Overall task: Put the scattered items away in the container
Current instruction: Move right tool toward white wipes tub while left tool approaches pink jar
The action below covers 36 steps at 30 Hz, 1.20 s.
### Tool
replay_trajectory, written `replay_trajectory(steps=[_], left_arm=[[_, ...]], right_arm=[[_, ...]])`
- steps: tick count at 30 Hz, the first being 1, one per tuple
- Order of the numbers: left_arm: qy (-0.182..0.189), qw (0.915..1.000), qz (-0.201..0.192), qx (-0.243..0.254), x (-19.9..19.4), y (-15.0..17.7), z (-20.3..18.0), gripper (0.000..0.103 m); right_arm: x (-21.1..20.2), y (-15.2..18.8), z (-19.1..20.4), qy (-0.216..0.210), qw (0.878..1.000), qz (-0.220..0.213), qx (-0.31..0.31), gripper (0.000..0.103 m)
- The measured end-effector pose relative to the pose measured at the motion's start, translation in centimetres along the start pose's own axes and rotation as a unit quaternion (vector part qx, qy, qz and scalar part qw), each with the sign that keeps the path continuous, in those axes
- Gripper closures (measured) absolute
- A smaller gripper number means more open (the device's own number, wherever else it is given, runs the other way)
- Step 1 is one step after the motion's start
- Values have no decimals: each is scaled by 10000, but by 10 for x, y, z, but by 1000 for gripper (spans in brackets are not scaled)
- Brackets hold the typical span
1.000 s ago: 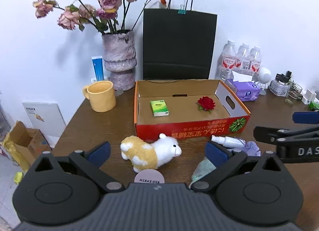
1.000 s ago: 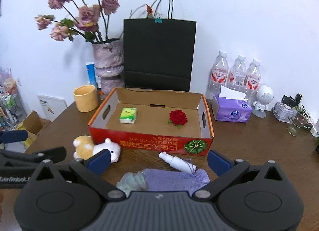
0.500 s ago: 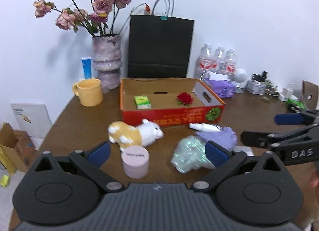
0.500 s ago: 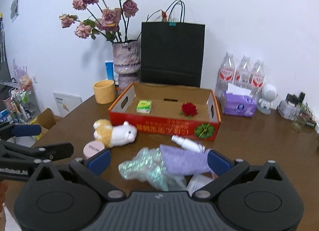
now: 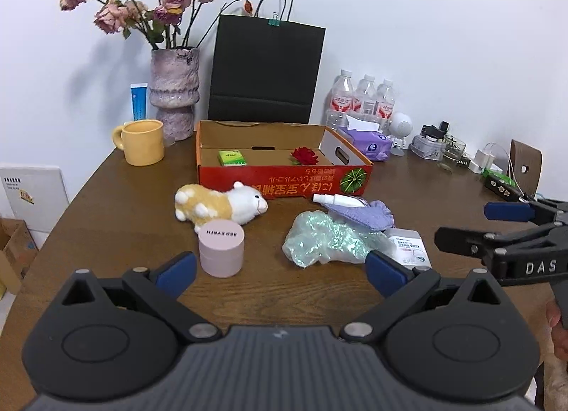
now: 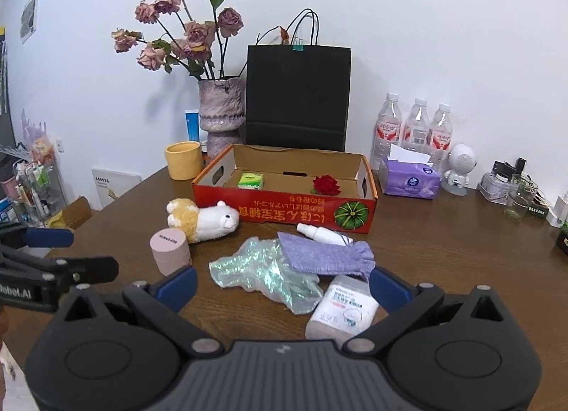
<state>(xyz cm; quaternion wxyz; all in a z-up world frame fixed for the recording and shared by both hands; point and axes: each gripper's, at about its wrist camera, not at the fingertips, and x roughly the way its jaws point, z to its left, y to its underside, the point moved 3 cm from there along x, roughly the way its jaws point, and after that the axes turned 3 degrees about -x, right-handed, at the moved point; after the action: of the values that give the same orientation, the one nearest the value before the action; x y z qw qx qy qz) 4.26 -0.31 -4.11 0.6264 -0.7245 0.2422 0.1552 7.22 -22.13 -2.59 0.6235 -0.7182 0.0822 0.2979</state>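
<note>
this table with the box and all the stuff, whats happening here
A person holds two grippers over the table, tidying loose items into the orange box. Left gripper and right gripper are both open, holding nothing. A green packet and red rose are in the box; the plush sheep, pink jar and purple pouch lie outside.

Inside one cardboard box [image 6: 284,212]: one green packet [image 6: 251,180], one red rose [image 6: 326,185]. In front of the box: one plush sheep [image 6: 202,219], one pink jar [image 6: 169,251], one spray bottle [image 6: 321,233], one purple pouch [image 6: 325,256], one iridescent bag [image 6: 262,274], one white packet [image 6: 342,310]. Behind the box, to its right: three water bottles [image 6: 413,130] (labels alike).
</note>
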Motion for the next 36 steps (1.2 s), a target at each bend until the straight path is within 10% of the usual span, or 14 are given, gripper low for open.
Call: replay_trajectory(steps=[36], left_arm=[[-847,9963,-72,-104,49,52,29,0]], right_arm=[[55,91,-9,610,9971,-28,448,0]])
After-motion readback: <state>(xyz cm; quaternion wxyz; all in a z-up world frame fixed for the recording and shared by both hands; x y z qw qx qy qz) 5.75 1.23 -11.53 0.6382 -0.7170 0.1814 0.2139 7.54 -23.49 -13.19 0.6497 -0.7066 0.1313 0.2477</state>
